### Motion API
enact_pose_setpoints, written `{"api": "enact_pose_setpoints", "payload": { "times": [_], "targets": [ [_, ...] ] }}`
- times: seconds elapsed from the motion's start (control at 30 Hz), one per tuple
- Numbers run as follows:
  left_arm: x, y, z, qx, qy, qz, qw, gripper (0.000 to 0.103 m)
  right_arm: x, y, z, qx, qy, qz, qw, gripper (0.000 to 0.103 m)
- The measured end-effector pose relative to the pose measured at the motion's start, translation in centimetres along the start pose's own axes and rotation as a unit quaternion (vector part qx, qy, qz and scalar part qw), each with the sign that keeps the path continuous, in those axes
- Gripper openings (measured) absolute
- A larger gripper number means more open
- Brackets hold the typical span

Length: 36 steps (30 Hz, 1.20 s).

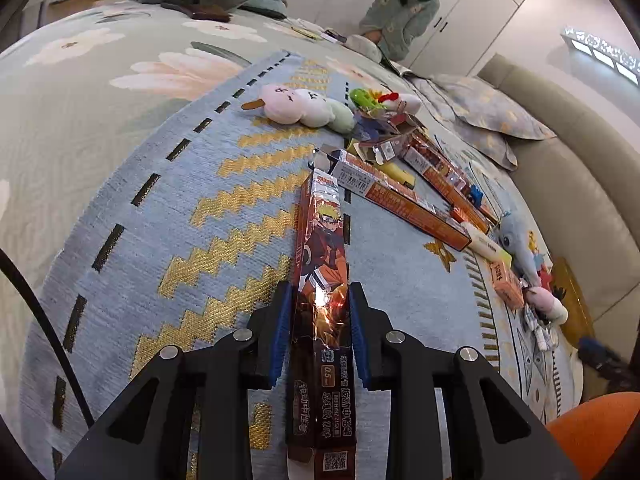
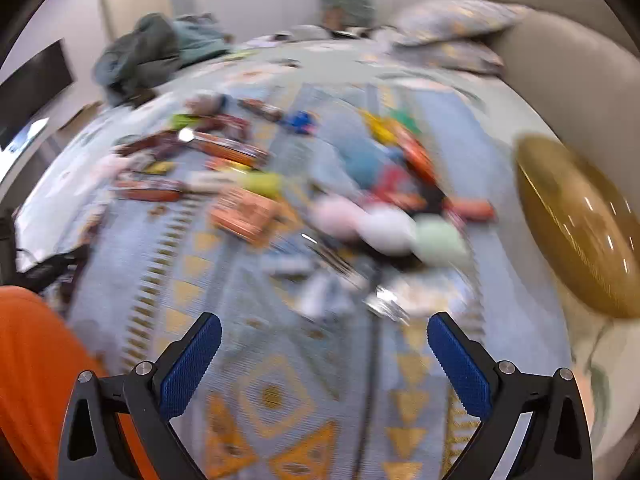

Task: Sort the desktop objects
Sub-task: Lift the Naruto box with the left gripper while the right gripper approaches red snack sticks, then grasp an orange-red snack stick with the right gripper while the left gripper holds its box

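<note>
My left gripper (image 1: 320,292) is shut on a long orange Naruto pen box (image 1: 322,240), holding it lengthwise above the blue patterned cloth (image 1: 192,200). More orange pen boxes (image 1: 404,196) lie crossed to the right, with a pink-white-green plush (image 1: 304,106), a blue dolphin plush (image 1: 516,240) and small toys around them. My right gripper (image 2: 322,340) is open and empty above the cloth (image 2: 280,380). Its view is blurred; a pink-white-green plush (image 2: 384,228), an orange box (image 2: 248,212) and mixed toys lie ahead of it.
A person in a green robe (image 1: 404,8) stands at the far side. Pillows (image 1: 488,112) and a beige padded headboard (image 1: 580,152) lie to the right. A brown round dish (image 2: 580,220) sits at the right. Clothes (image 2: 148,52) are heaped far left.
</note>
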<state>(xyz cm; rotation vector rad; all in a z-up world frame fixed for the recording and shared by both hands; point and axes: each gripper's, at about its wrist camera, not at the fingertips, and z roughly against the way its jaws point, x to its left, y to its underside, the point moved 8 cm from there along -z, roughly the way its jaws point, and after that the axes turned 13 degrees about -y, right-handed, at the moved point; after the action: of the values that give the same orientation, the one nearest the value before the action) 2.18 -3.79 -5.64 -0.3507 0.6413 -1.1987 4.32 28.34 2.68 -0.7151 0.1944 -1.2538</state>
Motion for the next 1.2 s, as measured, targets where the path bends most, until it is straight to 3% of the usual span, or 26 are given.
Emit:
{"api": "enact_pose_setpoints", "payload": {
  "times": [0.1,0.17,0.3,0.47,0.57,0.6,0.63,0.8,0.87,1.03,1.2],
  "targets": [
    [-0.1,0.0,0.1,-0.009,-0.005,-0.003,0.9999,0.025,4.2,-3.1,-1.8,0.000,-0.056,0.051,0.997,0.103],
    [-0.1,0.1,0.1,-0.015,-0.009,-0.005,0.9998,0.025,7.4,-5.7,-4.1,0.004,-0.089,0.098,0.991,0.096],
    [-0.3,0.2,0.2,-0.026,-0.021,-0.016,0.9993,0.026,11.5,-8.7,-9.5,0.028,-0.103,0.151,0.983,0.076],
    [-0.5,0.4,0.2,-0.037,-0.033,-0.030,0.9983,0.026,14.9,-10.2,-16.6,0.074,-0.114,0.220,0.966,0.074],
    [-0.7,0.5,0.1,-0.045,-0.038,-0.037,0.9976,0.026,15.7,-10.2,-19.6,0.101,-0.113,0.248,0.957,0.065],
    [-0.7,0.5,0.1,-0.046,-0.040,-0.039,0.9974,0.026,15.8,-10.0,-20.3,0.108,-0.119,0.249,0.955,0.055],
    [-0.8,0.5,0.1,-0.047,-0.042,-0.041,0.9972,0.026,15.8,-9.7,-20.8,0.117,-0.126,0.250,0.953,0.053],
    [-0.9,0.5,0.1,-0.052,-0.051,-0.048,0.9962,0.026,14.8,-9.1,-22.7,0.146,-0.127,0.265,0.945,0.053],
    [-0.9,0.5,0.1,-0.053,-0.053,-0.050,0.9960,0.026,14.6,-9.2,-22.5,0.145,-0.142,0.249,0.947,0.051],
    [-0.9,0.5,0.1,-0.053,-0.054,-0.050,0.9958,0.026,15.1,-8.1,-20.9,0.150,-0.162,0.217,0.951,0.021],
    [-0.7,0.4,0.0,-0.050,-0.048,-0.045,0.9966,0.026,14.8,-6.4,-18.3,0.150,-0.177,0.162,0.959,0.017]
  ]
}}
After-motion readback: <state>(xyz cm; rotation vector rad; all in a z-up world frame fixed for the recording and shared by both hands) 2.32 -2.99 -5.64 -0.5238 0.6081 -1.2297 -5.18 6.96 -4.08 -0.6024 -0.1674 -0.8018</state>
